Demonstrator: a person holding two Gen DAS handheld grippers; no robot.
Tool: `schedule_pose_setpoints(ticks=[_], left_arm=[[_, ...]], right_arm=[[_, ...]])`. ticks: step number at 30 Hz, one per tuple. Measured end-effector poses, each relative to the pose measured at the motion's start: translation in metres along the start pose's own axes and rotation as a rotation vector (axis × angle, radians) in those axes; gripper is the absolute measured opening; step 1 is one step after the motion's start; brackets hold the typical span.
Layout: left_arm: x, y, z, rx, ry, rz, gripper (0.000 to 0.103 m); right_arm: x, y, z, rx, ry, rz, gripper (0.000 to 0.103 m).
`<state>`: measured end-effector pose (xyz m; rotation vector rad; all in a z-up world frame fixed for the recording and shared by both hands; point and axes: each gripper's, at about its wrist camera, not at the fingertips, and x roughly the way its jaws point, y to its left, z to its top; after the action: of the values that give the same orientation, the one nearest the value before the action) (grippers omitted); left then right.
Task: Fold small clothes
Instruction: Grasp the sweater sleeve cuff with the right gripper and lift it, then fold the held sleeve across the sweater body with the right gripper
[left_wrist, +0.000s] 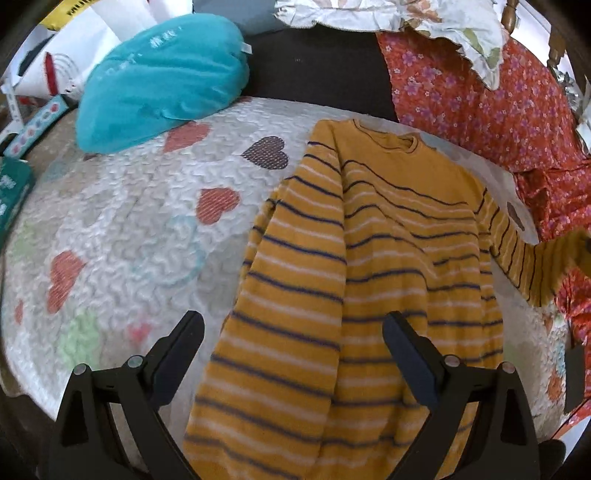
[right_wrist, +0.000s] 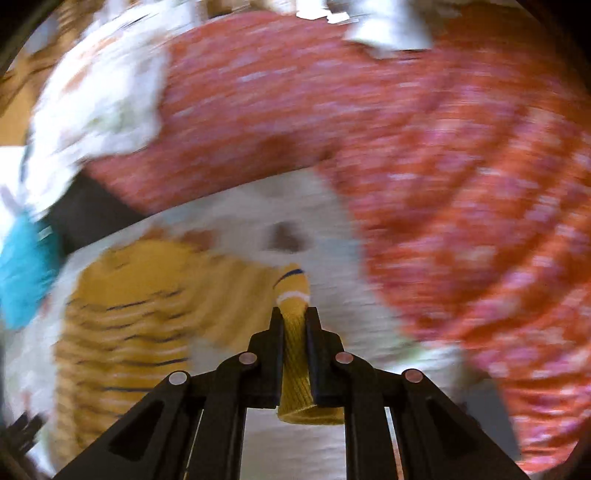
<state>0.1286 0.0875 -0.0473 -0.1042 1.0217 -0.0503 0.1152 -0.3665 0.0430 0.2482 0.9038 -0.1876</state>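
A mustard-yellow sweater (left_wrist: 388, 258) with navy and white stripes lies flat on a white quilt with hearts (left_wrist: 129, 229). Its left sleeve is folded over the body. Its right sleeve (left_wrist: 517, 254) stretches out to the right edge of the left wrist view. My left gripper (left_wrist: 293, 332) is open above the sweater's lower part, holding nothing. My right gripper (right_wrist: 294, 314) is shut on the cuff of the right sleeve (right_wrist: 293, 347), lifted above the quilt. The right wrist view is heavily blurred; the sweater body (right_wrist: 125, 314) shows at its lower left.
A teal cushion (left_wrist: 159, 81) sits at the quilt's far left. A red floral cloth (left_wrist: 498, 110) is piled along the right side and fills much of the right wrist view (right_wrist: 443, 166). A white floral cloth (left_wrist: 424, 18) lies at the back.
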Motion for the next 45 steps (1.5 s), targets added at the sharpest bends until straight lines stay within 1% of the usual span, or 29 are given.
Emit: schedule_pose_setpoints(ticks=[4, 5, 9, 11, 13, 16, 18, 19, 20, 21, 22, 23, 25, 26, 27, 28, 29, 30, 31, 32, 33, 35, 37, 39, 40, 41, 42, 44, 45], left_arm=[[0.017, 0.02, 0.024, -0.013, -0.019, -0.007, 0.097], [0.018, 0.028, 0.028, -0.022, -0.028, -0.004, 0.097], [0.025, 0.067, 0.039, -0.103, -0.053, -0.001, 0.097], [0.032, 0.084, 0.039, -0.136, -0.053, 0.012, 0.097], [0.04, 0.094, 0.039, -0.162, -0.036, 0.008, 0.097], [0.048, 0.103, 0.043, -0.209, -0.02, -0.044, 0.097], [0.05, 0.103, 0.045, -0.215, -0.025, -0.056, 0.097], [0.051, 0.101, 0.045, -0.21, -0.028, -0.059, 0.097], [0.051, 0.098, 0.045, -0.202, -0.031, -0.063, 0.097], [0.052, 0.094, 0.045, -0.19, -0.033, -0.065, 0.097], [0.053, 0.092, 0.045, -0.184, -0.031, -0.065, 0.097], [0.055, 0.09, 0.044, -0.174, -0.021, -0.071, 0.097], [0.057, 0.089, 0.041, -0.17, -0.002, -0.084, 0.097], [0.057, 0.09, 0.039, -0.175, 0.004, -0.089, 0.097], [0.057, 0.091, 0.038, -0.186, 0.012, -0.103, 0.097], [0.057, 0.093, 0.037, -0.197, 0.018, -0.119, 0.097], [0.057, 0.094, 0.037, -0.206, 0.022, -0.131, 0.097], [0.056, 0.095, 0.036, -0.218, 0.028, -0.15, 0.097], [0.055, 0.095, 0.034, -0.228, 0.034, -0.171, 0.097], [0.055, 0.094, 0.032, -0.233, 0.039, -0.186, 0.097], [0.055, 0.093, 0.031, -0.233, 0.042, -0.19, 0.097], [0.053, 0.087, 0.027, -0.218, 0.046, -0.186, 0.097], [0.051, 0.084, 0.022, -0.206, 0.05, -0.184, 0.097], [0.05, 0.081, 0.015, -0.192, 0.055, -0.172, 0.097], [0.049, 0.081, 0.011, -0.183, 0.058, -0.156, 0.097], [0.049, 0.082, 0.008, -0.175, 0.058, -0.138, 0.097], [0.048, 0.083, 0.006, -0.168, 0.056, -0.121, 0.097], [0.044, 0.089, 0.003, -0.158, 0.042, -0.082, 0.097], [0.042, 0.093, 0.003, -0.161, 0.036, -0.074, 0.097]], right_arm=[[0.044, 0.094, 0.001, -0.095, 0.067, 0.166, 0.01], [0.057, 0.128, 0.002, -0.124, 0.084, 0.224, 0.01], [0.097, 0.216, -0.001, -0.191, 0.139, 0.373, 0.01], [0.118, 0.253, -0.005, -0.226, 0.173, 0.404, 0.01], [0.147, 0.288, -0.014, -0.252, 0.215, 0.412, 0.01], [0.18, 0.316, -0.024, -0.263, 0.27, 0.421, 0.01], [0.204, 0.326, -0.031, -0.236, 0.352, 0.468, 0.016], [0.212, 0.326, -0.033, -0.209, 0.385, 0.487, 0.024], [0.217, 0.324, -0.035, -0.185, 0.408, 0.512, 0.039], [0.217, 0.323, -0.035, -0.168, 0.42, 0.533, 0.045], [0.212, 0.324, -0.033, -0.161, 0.412, 0.536, 0.049], [0.201, 0.32, -0.029, -0.16, 0.391, 0.544, 0.049], [0.169, 0.302, -0.02, -0.147, 0.319, 0.591, 0.051], [0.157, 0.289, -0.018, -0.141, 0.29, 0.593, 0.058], [0.137, 0.264, -0.017, -0.134, 0.239, 0.564, 0.063], [0.12, 0.233, -0.021, -0.123, 0.189, 0.492, 0.073], [0.113, 0.214, -0.025, -0.115, 0.164, 0.43, 0.077], [0.105, 0.18, -0.035, -0.103, 0.138, 0.324, 0.077], [0.103, 0.146, -0.048, -0.086, 0.146, 0.219, 0.077], [0.105, 0.127, -0.059, -0.066, 0.171, 0.161, 0.077], [0.11, 0.098, -0.076, -0.019, 0.22, 0.104, 0.076], [0.114, 0.066, -0.104, 0.075, 0.266, 0.091, 0.067], [0.121, 0.057, -0.134, 0.141, 0.309, 0.135, 0.064], [0.128, 0.069, -0.153, 0.172, 0.328, 0.19, 0.058], [0.128, 0.075, -0.157, 0.178, 0.323, 0.204, 0.047], [0.129, 0.082, -0.161, 0.188, 0.323, 0.241, 0.021], [0.132, 0.09, -0.166, 0.205, 0.354, 0.299, 0.008], [0.128, 0.096, -0.166, 0.185, 0.347, 0.259, 0.007], [0.123, 0.094, -0.165, 0.155, 0.333, 0.185, 0.007]])
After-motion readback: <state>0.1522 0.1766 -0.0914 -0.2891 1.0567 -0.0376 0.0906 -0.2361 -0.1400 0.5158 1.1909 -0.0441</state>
